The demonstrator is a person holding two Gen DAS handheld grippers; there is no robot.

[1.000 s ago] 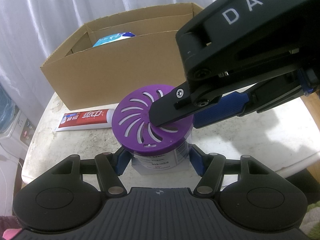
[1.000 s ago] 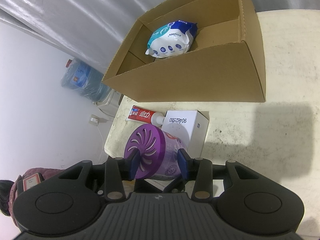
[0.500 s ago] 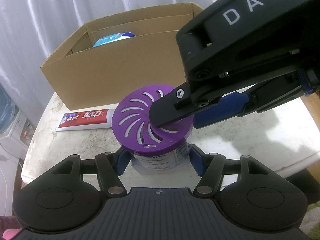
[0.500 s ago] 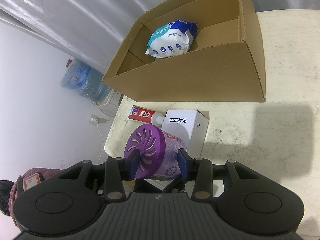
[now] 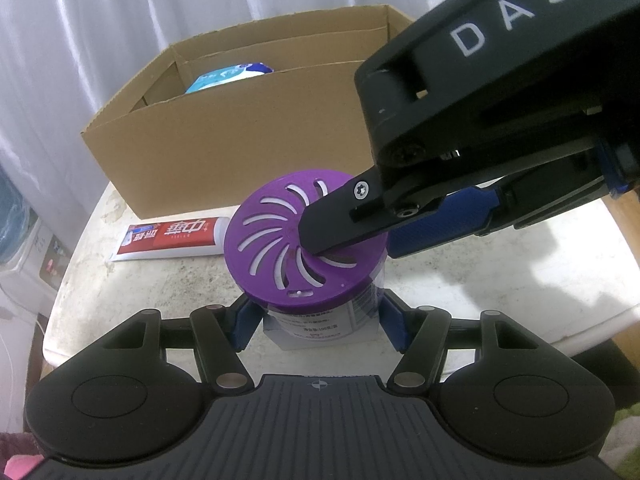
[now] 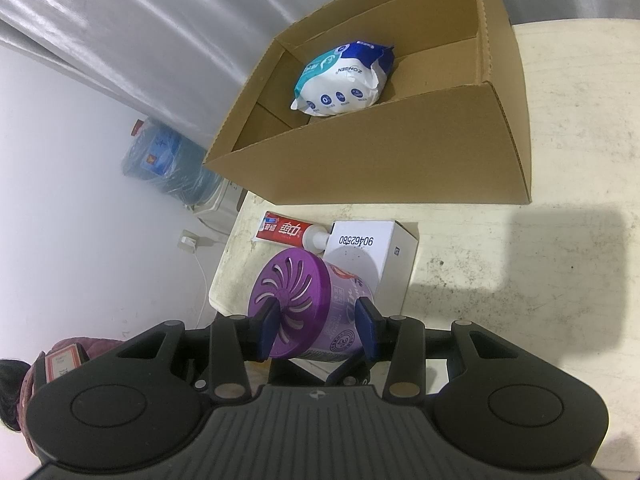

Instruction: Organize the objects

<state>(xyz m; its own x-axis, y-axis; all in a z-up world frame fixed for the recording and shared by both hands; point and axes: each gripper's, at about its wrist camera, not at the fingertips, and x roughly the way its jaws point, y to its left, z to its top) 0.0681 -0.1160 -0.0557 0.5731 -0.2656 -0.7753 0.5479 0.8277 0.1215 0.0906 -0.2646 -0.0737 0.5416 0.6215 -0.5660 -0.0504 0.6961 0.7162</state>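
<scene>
Both tools clamp jar (image 5: pixel 316 280): left tool (image 5: pixel 318 322) on body, right tool (image 6: pixel 318 330) across lid; box (image 6: pixel 400 168) just beyond, w/ counter between.

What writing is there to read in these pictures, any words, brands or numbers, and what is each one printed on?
"DAS": white letters on the black right tool.
"ZONSEN": on the white and blue soft pack in the brown cardboard box.
"904625", then "80" or "08": upside down on the white carton.
Red and white toothpaste tube: large Chinese characters, small print unreadable.
Purple-lidded air freshener jar: label print too small and distorted.
</scene>
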